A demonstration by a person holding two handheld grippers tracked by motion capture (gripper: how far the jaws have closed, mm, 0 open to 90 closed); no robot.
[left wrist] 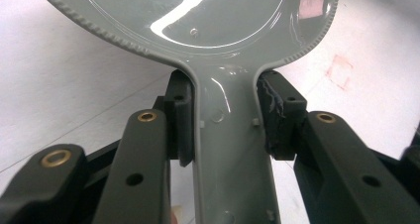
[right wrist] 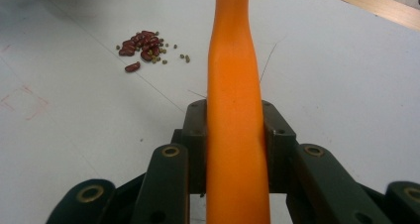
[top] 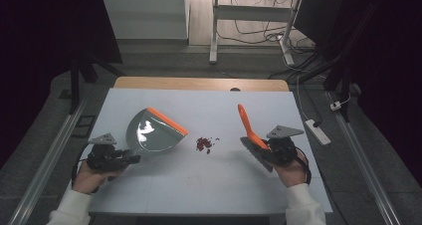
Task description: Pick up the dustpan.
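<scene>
On white table (top: 164,185), left claw (left wrist: 225,120) pinching unlabelled dustpan (left wrist: 198,16), right claw (right wrist: 236,130) brush (right wrist: 235,85).

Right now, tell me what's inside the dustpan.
The dustpan looks empty: bare grey floor with glare, no beans. The beans lie on the table beside it. What lies under the pan is covered.

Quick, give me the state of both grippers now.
Left gripper: jaws closed on the grey dustpan handle.
Right gripper: jaws closed on the orange brush handle.
</scene>
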